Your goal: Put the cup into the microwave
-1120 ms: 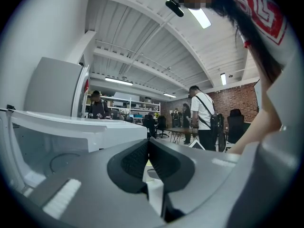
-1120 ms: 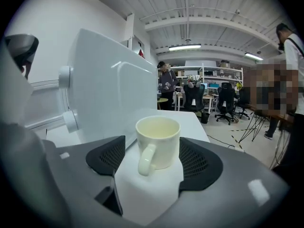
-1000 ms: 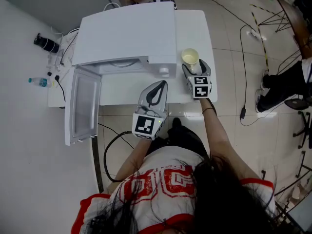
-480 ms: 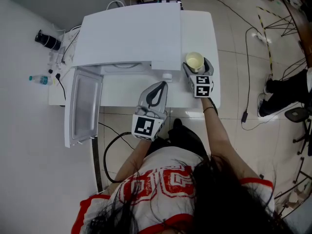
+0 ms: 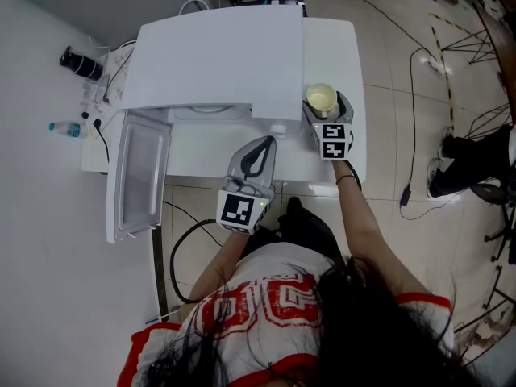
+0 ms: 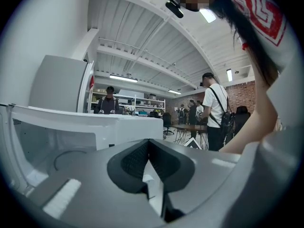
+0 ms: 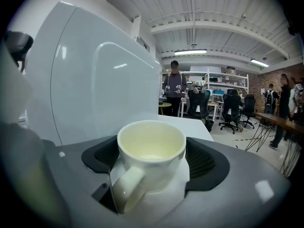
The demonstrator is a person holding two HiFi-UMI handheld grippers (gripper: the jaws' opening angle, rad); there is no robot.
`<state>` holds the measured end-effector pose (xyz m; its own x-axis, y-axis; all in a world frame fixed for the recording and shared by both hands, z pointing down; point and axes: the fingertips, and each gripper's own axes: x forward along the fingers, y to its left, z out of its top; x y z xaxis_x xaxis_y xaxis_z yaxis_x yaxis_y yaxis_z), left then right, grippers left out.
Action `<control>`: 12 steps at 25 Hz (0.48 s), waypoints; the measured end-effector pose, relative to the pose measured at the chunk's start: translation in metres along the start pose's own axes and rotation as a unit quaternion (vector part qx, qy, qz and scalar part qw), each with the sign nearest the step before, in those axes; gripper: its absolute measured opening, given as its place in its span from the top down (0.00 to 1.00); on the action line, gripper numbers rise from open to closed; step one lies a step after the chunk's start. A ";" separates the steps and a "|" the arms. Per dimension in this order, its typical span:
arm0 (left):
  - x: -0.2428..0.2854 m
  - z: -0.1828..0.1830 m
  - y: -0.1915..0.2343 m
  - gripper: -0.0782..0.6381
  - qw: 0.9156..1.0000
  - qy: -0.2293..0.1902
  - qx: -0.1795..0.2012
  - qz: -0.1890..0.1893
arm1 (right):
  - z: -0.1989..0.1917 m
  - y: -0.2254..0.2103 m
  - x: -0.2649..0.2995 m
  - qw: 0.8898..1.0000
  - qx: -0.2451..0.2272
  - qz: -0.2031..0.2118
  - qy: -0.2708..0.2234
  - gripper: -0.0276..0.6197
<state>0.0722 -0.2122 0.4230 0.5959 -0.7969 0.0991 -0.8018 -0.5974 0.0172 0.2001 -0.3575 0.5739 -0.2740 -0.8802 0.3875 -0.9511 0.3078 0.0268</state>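
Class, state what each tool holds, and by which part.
Nothing: the right tool, jaws just opened, straddles the cup without gripping; the left tool is shut, empty.

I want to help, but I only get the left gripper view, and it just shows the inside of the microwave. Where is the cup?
Observer: The cup stands on the table, right of the microwave, between the right gripper's jaws.
Operator: Is it grabbed?
Observer: No. Those jaws have just been opening; gaps show on both sides of the cup.
Operator: Is there a drink in it?
Observer: No, it looks empty.
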 end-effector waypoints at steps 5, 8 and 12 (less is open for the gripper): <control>-0.003 0.000 0.006 0.91 1.000 -0.001 0.002 0.009 | 0.002 -0.004 0.003 1.000 0.010 0.005 -0.001 0.27; -0.004 -0.001 0.008 0.91 1.000 0.001 0.001 0.011 | 0.002 -0.003 0.007 0.999 0.013 0.033 -0.001 0.28; -0.005 -0.006 0.008 0.91 1.000 0.007 -0.007 0.010 | 0.002 -0.004 0.012 0.998 0.022 0.056 -0.001 0.31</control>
<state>0.0630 -0.2127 0.4283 0.5791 -0.8074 0.1127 -0.8141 -0.5800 0.0287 0.2001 -0.3703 0.5772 -0.3794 -0.8417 0.3842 -0.9197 0.3884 -0.0574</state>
